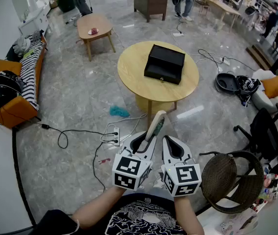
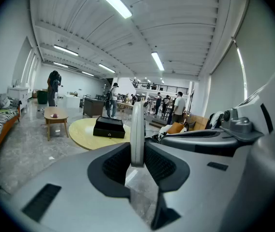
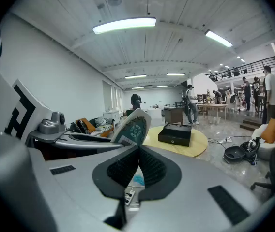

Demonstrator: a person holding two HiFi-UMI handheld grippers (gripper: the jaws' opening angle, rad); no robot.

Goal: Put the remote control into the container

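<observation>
The left gripper [image 1: 149, 140] is pinching the remote control [image 1: 156, 124] by its near end, edge-on between the pads, so the long body is sticking out past the fingertips, probably to keep it free for lowering in. The black container [image 1: 164, 63] is sitting well ahead of both claws on the round table [image 1: 129, 80] and looks closed. The right gripper [image 1: 168, 140], riding just beside the left, is keeping its jaws together on nothing, likely spare for opening it.
</observation>
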